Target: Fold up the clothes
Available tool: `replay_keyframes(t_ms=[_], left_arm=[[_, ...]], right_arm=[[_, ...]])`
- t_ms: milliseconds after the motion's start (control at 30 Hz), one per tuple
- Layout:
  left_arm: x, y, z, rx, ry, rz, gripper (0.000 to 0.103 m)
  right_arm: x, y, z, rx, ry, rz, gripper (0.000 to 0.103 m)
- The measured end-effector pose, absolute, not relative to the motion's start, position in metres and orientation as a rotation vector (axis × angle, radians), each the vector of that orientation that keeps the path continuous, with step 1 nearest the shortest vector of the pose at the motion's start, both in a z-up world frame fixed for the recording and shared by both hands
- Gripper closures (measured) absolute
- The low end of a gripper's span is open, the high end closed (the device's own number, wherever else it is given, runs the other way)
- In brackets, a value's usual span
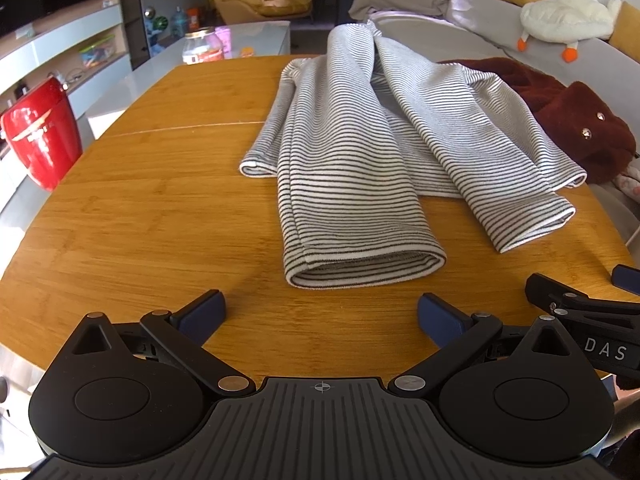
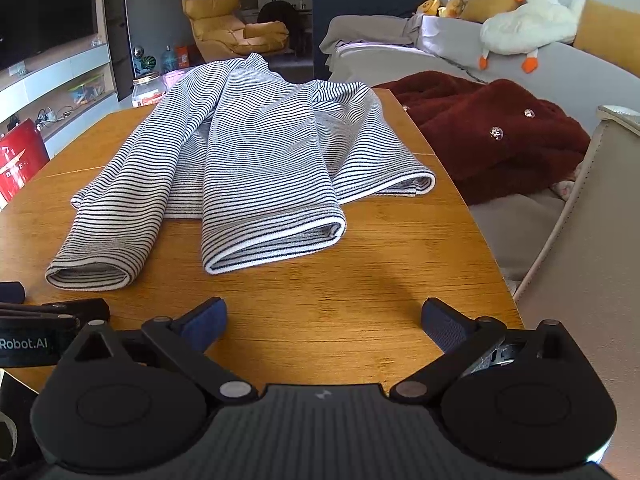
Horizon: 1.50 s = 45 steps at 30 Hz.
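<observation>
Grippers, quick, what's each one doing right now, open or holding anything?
Left gripper: open, holding nothing, short of the striped garment.
Right gripper: open, holding nothing, over bare wooden table.

My work surface is a wooden table [image 1: 152,208] with a warm bamboo-like grain and a thin seam line across its top. A striped garment [image 1: 352,168] lies directly on it, spread toward the far right side, both sleeve ends pointing toward me. The near strip of tabletop is bare.
</observation>
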<state>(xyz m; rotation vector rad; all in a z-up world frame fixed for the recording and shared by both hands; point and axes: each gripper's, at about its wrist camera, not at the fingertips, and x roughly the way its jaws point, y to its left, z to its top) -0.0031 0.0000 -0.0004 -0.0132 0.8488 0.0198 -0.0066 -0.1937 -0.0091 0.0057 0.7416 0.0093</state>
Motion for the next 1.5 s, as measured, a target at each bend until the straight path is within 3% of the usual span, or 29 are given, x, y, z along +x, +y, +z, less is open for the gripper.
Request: replay_keyframes(t_ms=[733,900,1067,1300,1400,1500], left_arm=[[-0.006,0.002,0.000,0.002,0.805,-0.027,0.000],[0.018,0.034,0.019,-0.198,0.824,-0.163,0.000],[0.067,0.048,0.051,-0.184,0.710,-0.195,0.000],[0.155,0.042,0.047,-0.162,0.730,-0.232,0.000],[0.177,0.042,0.041,-0.157,0.753,-0.242,0.000],[0.191,0.044,0.034,-0.144,0.779,-0.235,0.000]], right_arm=[[-0.009,-0.192,-0.013,-0.006,0.704,0.008,0.000],[-0.003,-0.199,-0.009,-0.040,0.736,0.151,0.000],[0.023,-0.220,0.016,0.189,0.612,0.287,0.000],[0.124,-0.218,0.042,0.342,0.338,0.250,0.000],[0.167,-0.214,0.038,0.429,0.240,0.273,0.000],[0.204,-0.211,0.009,0.501,0.274,0.312,0.000]])
